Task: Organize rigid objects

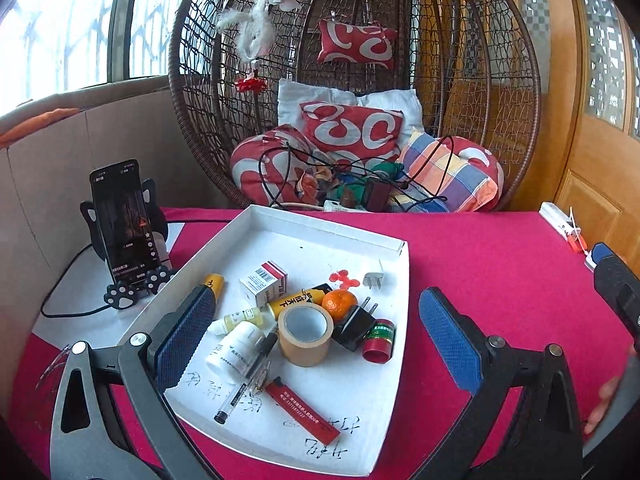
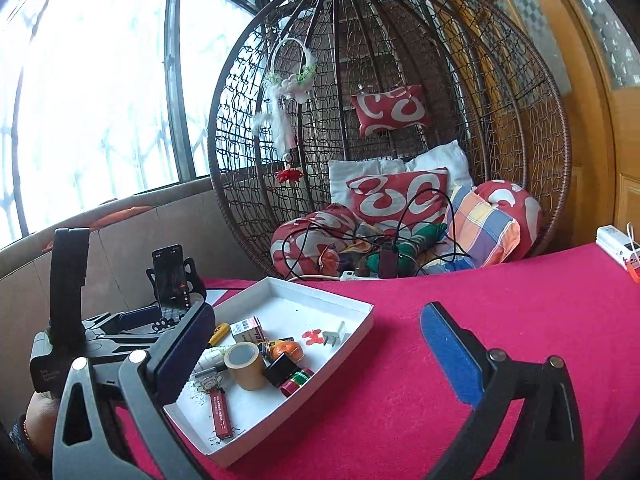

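Note:
A white tray (image 1: 320,220) on the red tablecloth (image 1: 500,272) holds a brown tape roll (image 1: 306,334), a mandarin (image 1: 339,304), a black plug adapter (image 1: 354,328), a red-capped jar (image 1: 380,342), a white bottle (image 1: 236,346), a pen (image 1: 248,376), a red lighter (image 1: 302,412), a small carton (image 1: 264,282) and a white plug (image 1: 374,280). My left gripper (image 1: 316,294) hovers open over the tray's near half with nothing between its pads. My right gripper (image 2: 316,312) stands open to the tray's (image 2: 360,304) right, also empty.
A phone (image 1: 124,220) on a paw-shaped stand sits left of the tray with a cable. Behind the table hangs a wicker egg chair (image 1: 500,80) full of cushions and cords. A white power strip (image 2: 618,242) lies at the far right edge. A wooden door stands to the right.

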Demonstrator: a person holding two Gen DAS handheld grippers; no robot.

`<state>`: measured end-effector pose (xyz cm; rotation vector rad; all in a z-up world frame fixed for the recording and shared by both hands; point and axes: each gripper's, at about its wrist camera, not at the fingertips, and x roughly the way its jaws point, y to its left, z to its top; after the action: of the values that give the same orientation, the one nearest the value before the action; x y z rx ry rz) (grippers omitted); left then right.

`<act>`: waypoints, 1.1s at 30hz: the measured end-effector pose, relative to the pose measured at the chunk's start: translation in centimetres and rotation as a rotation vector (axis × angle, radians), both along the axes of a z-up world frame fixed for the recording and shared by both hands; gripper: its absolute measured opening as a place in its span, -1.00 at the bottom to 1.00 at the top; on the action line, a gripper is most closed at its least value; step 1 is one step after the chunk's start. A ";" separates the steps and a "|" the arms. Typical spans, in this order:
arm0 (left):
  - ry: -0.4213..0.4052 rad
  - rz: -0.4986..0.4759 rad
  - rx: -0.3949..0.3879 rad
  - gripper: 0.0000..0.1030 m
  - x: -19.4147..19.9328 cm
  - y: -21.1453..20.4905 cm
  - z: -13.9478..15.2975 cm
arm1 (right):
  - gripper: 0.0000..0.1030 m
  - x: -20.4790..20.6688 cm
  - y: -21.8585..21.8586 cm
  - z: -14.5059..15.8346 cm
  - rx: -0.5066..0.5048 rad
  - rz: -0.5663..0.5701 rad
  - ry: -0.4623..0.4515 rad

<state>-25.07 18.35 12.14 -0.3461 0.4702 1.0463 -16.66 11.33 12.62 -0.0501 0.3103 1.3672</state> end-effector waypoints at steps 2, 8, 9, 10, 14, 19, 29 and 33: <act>0.020 0.008 0.021 1.00 0.1 -0.7 0.5 | 1.00 0.4 -0.7 0.2 0.016 -0.010 0.001; 0.019 0.088 0.126 1.00 -0.7 -3.4 2.8 | 1.00 2.0 -3.1 0.5 0.051 -0.052 0.007; -0.002 0.087 0.135 1.00 -1.1 -3.8 3.2 | 1.00 2.3 -3.5 0.4 0.053 -0.072 0.002; -0.026 0.079 0.134 1.00 -1.4 -4.0 3.6 | 1.00 2.7 -4.0 0.3 0.056 -0.095 -0.003; -0.070 0.051 0.091 1.00 -1.5 -4.2 4.2 | 1.00 4.5 -5.8 -0.5 0.063 -0.180 0.022; 0.028 0.159 0.117 1.00 -0.1 -5.7 4.3 | 1.00 5.9 -8.1 -0.1 0.111 -0.251 0.063; 0.054 0.097 0.066 1.00 0.8 -7.3 3.1 | 1.00 7.4 -12.9 1.8 0.174 -0.428 0.005; 0.093 0.148 0.049 1.00 1.5 -6.8 2.5 | 1.00 8.7 -15.1 2.2 0.253 -0.469 0.043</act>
<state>-23.59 11.58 14.62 -0.2935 0.5070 1.2199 -7.92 -3.81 14.83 0.2487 0.1678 0.9324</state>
